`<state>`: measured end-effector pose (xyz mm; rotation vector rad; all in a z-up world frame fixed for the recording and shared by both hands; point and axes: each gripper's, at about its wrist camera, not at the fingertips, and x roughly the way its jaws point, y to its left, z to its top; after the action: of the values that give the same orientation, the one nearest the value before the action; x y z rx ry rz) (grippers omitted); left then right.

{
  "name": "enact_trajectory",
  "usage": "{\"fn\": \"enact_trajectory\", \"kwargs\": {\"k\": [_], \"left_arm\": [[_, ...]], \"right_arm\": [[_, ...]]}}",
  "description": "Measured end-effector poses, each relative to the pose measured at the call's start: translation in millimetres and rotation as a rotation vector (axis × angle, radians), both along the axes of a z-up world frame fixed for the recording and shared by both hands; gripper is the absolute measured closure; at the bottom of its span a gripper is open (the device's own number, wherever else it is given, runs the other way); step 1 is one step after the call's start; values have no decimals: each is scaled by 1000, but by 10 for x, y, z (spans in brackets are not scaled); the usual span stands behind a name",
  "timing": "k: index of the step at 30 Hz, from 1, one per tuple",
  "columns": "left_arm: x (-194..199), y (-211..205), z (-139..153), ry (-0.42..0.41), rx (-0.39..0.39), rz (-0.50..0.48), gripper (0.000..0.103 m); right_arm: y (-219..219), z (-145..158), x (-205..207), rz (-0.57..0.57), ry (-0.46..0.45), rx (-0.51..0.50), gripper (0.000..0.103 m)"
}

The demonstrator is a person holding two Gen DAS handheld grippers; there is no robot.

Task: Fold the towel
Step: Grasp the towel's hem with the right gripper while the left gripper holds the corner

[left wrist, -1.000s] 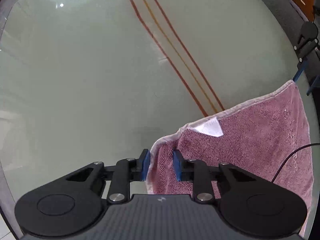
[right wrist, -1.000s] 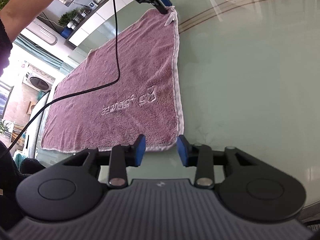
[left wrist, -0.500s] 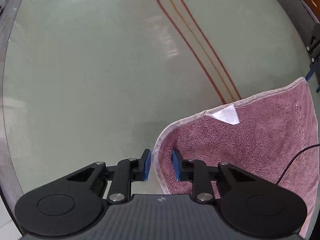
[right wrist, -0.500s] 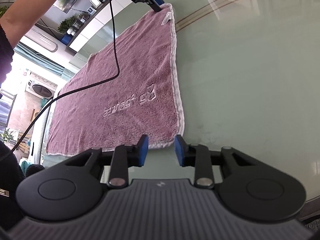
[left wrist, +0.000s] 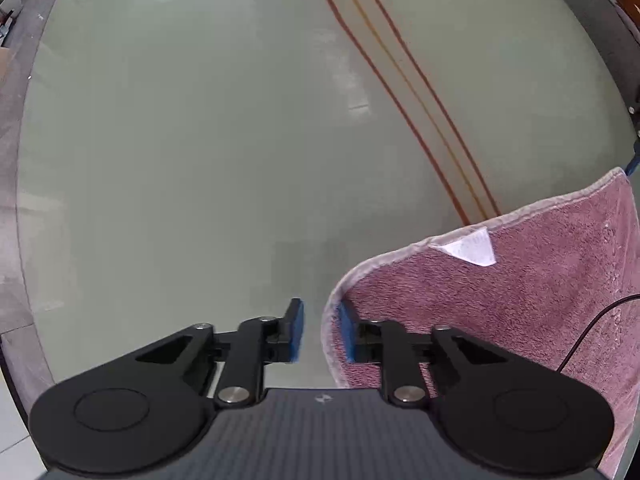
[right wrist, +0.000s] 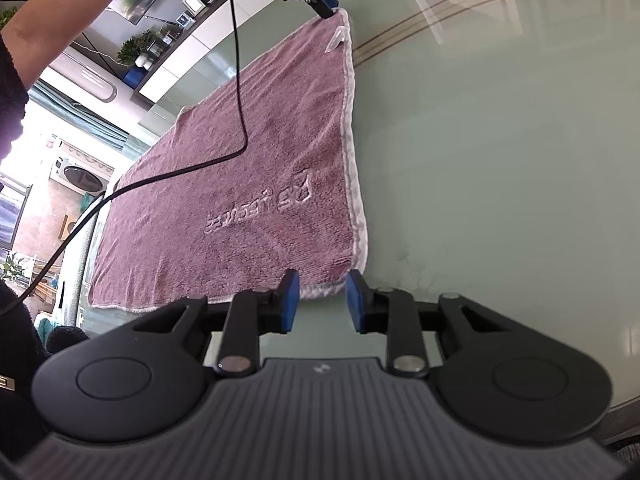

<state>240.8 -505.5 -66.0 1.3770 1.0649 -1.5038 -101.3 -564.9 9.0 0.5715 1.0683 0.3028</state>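
Note:
A pink towel [right wrist: 256,160] with a pale hem and a white label [left wrist: 472,246] lies spread on the glass table [left wrist: 200,140]. My left gripper [left wrist: 321,331] points down at one corner. Its jaws are closing with the raised hem [left wrist: 330,312] between them. The hem leans on the right pad, and a gap shows beside the left pad. In the right wrist view the left gripper [right wrist: 328,8] sits at the towel's far corner. My right gripper [right wrist: 322,302] is at the near corner [right wrist: 320,291]. Its jaws are closing too, and the corner lies just ahead of the blue pads, untouched.
A black cable [right wrist: 240,100] hangs from the left gripper across the towel. A person's arm [right wrist: 60,12] reaches in at the upper left. Brown and orange stripes [left wrist: 420,92] run over the table. Shelves with plants [right wrist: 136,50] stand behind the table.
In the left wrist view the towel corner has shifted right, and the hem has curled up against the right pad. Both grippers' jaws have narrowed a little. The right gripper stays at the near corner.

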Motion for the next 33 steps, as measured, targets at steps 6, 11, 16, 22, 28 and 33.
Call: {"fn": "enact_trajectory", "kwargs": {"k": [6, 11, 16, 22, 28, 33], "left_arm": [[-135, 116, -15, -9, -7, -4, 99], [-287, 262, -10, -40, -35, -25, 101], [-456, 419, 5, -68, -66, -39, 102], [-649, 594, 86, -96, -91, -50, 102], [-809, 896, 170, -96, -121, -44, 102], [-615, 955, 162, -92, -141, -40, 102]], "right_arm": [[7, 3, -10, -1, -2, -8, 78], [28, 11, -13, -3, -3, -19, 78], [82, 63, -21, 2, 2, -73, 78], [77, 83, -7, -22, 15, -100, 78], [82, 62, 8, -30, -1, -42, 51], [80, 50, 37, -49, -10, -20, 43]]}}
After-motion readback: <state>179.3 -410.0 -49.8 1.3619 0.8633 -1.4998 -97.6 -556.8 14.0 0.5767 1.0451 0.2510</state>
